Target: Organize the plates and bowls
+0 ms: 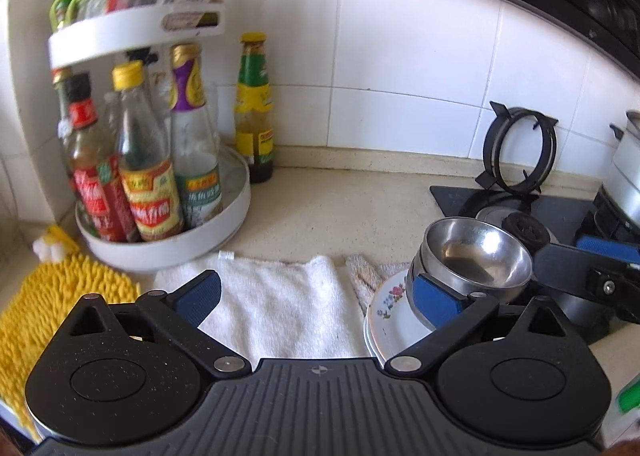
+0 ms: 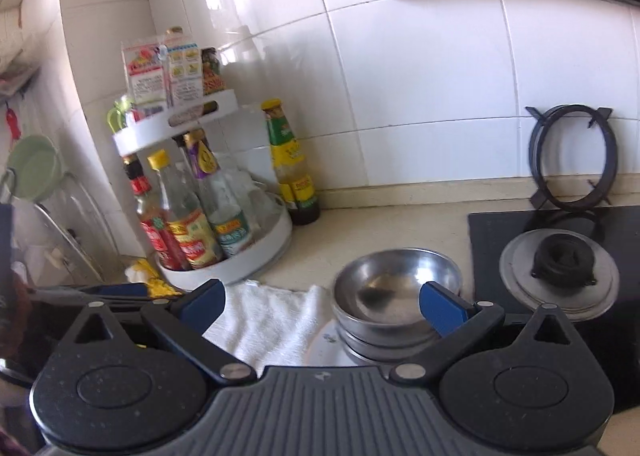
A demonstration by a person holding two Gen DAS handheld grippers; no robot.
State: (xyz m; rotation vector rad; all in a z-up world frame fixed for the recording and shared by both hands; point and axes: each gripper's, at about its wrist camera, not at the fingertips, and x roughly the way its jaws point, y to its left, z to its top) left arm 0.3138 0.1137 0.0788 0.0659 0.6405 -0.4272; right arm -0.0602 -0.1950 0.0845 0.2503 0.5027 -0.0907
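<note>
Left hand-held gripper (image 1: 318,298): jaws spread wide, nothing between the pads, white towel (image 1: 280,308) showing in the gap; its right blue pad sits just beside the bowl stack.
Right hand-held gripper (image 2: 322,306): jaws apart, no pad pressing on anything; the right pad stands over the rim of the top bowl.
Steel bowls (image 1: 476,260): nested in a short stack, upright, top one empty.
Floral plates (image 1: 394,316): white, flower-patterned, stacked under the steel bowls at the right end of the towel.
Desk (image 1: 340,212): beige, carrying the towel, the crockery stack and a two-tier condiment rack (image 1: 168,240) full of bottles at the left.
Yellow mop cloth (image 1: 60,296): in front of the rack.
Stove (image 2: 560,280): black, just right of the stack, with a pan support (image 2: 570,158) leaning against the tiled wall.
</note>
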